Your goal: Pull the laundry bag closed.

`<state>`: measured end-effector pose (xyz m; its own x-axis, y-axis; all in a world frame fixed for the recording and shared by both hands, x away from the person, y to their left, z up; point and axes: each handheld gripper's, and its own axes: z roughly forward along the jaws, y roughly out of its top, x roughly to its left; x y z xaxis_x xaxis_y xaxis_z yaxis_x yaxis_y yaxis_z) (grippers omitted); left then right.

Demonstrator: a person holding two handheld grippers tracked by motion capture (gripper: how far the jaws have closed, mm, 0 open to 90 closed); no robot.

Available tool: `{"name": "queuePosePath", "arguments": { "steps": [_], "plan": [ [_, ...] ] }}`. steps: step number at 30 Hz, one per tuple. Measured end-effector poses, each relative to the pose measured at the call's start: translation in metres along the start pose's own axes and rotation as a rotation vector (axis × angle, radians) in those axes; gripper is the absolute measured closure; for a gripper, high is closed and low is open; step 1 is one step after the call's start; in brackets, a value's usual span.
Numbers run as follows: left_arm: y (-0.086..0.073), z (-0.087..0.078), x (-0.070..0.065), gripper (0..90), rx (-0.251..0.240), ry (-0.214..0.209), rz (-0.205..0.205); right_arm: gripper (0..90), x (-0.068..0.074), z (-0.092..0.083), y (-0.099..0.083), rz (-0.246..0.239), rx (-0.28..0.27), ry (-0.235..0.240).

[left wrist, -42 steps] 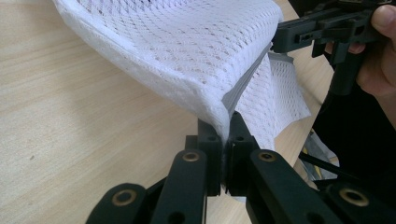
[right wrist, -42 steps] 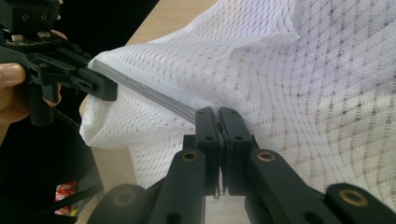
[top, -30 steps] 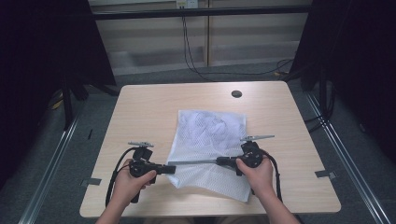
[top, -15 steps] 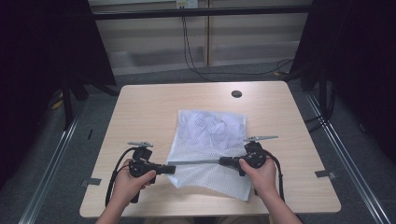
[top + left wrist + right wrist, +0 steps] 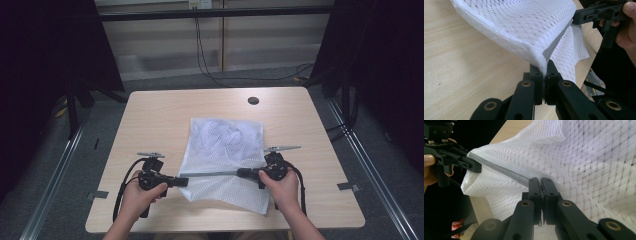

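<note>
Both tongs, left (image 5: 184, 181) and right (image 5: 242, 173), are clamped on the mesh bag (image 5: 225, 150), its grey edge (image 5: 212, 174) stretched taut between them across the surface (image 5: 165, 115), bag body lying beyond.

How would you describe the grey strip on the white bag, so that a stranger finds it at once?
Look at the wooden table and find the white mesh bag lying in its middle. Near the bag's front edge, a thin grey strip runs taut between the left gripper and the right gripper. It is the only straight grey line on the white netting.
</note>
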<state>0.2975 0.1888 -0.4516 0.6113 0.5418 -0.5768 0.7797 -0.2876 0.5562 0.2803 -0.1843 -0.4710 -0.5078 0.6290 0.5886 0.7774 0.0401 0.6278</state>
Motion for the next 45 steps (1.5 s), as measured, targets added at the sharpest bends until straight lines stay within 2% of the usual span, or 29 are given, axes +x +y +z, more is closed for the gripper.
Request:
{"name": "queuePosePath", "arguments": {
  "steps": [12, 16, 23, 28, 32, 45],
  "plan": [
    [0.0, 0.0, 0.001, 87.6, -0.003, 0.008, -0.004, 87.9, -0.004, -0.004, -0.001, 0.004, -0.004, -0.01],
    [0.0, 0.001, 0.0, 87.7, 0.002, -0.009, -0.013, 87.9, -0.004, -0.006, -0.001, 0.008, -0.005, -0.011],
    [0.0, -0.001, 0.001, 87.7, -0.001, 0.003, -0.006, 87.9, -0.006, -0.007, -0.002, 0.006, -0.005, -0.013],
    [0.0, 0.0, 0.0, 87.7, 0.001, -0.009, -0.011, 87.9, -0.006, -0.009, -0.002, 0.01, -0.007, -0.018],
    [0.0, 0.0, 0.001, 87.7, -0.001, 0.004, -0.003, 87.9, -0.006, -0.01, -0.002, 0.009, -0.007, -0.015],
    [0.0, -0.001, 0.002, 87.7, -0.002, -0.003, -0.006, 87.9, -0.009, -0.016, -0.002, 0.012, -0.02, -0.024]
  ]
}}
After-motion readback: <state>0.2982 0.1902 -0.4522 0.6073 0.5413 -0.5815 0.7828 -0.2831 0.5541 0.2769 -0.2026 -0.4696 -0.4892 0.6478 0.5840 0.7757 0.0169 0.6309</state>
